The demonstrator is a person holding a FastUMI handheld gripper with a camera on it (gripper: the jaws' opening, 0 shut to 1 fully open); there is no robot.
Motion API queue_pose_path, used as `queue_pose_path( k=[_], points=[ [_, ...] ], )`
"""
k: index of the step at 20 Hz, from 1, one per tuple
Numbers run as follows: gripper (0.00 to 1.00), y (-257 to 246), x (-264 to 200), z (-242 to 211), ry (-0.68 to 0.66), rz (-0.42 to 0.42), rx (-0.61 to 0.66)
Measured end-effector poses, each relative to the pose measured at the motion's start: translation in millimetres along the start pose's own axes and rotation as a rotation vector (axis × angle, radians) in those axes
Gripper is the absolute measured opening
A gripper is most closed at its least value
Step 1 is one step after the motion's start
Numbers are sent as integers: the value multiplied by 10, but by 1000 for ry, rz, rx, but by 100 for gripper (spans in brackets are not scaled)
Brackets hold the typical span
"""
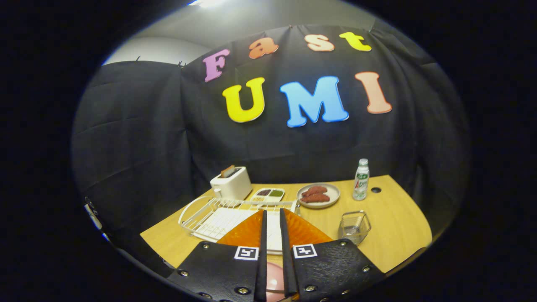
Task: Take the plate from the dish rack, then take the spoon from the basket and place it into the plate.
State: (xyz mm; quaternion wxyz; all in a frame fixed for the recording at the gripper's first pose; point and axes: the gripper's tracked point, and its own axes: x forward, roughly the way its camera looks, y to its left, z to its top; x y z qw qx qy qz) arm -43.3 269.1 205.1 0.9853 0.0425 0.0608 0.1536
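— Where's the plate [247, 233]?
— Clamped edge-on between the fingers of the gripper [273, 214], lifted just over the rack [201, 214].
— And beyond?
— The basket [354, 226] right of it; farther back, a toaster [230, 182].

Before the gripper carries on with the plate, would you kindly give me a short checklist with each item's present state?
1. Gripper fingers close together across the orange plate: ok.
2. Firm clamp on both faces: cannot tell.
3. Plate clear of dish rack: cannot tell.
4. Bare wooden table for setting down: ok.
5. Clear basket within view: ok.
6. Spoon in basket: cannot tell.
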Motion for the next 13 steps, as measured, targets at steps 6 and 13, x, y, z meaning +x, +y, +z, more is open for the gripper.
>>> queue_pose_path(
  k=[6, 13],
  points=[
    [15, -624, -147, 1022, -216, -141, -72],
    [15, -938, -340, 1421, -303, -218, -128]
  ],
)
